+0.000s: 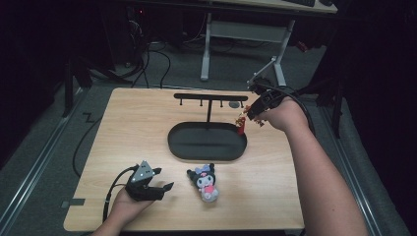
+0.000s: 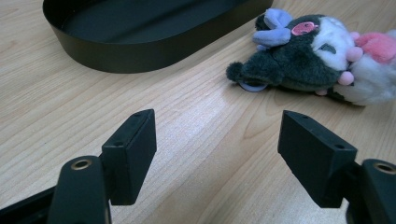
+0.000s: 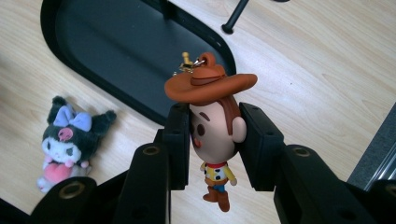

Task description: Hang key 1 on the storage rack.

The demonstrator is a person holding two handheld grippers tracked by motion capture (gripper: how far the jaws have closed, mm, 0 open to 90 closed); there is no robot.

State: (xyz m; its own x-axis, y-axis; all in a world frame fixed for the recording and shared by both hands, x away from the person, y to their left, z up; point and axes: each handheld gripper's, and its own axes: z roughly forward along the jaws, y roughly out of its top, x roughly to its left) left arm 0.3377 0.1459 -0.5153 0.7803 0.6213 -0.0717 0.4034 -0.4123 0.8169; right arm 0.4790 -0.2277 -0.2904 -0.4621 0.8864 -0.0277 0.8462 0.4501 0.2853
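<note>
left gripper lower left of high view, jaws wide, nothing between, resting on table | plush toy lower centre, lying just right of it | black oval tray centre, hook stand above | right gripper upper right, clamped on cowboy keychain head; figure hangs beside tray's right end

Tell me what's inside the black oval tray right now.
The tray holds no loose item; the stand's post rises from its far side. The cowboy charm clamped in the right gripper hides part of the tray floor in the right gripper view.
</note>
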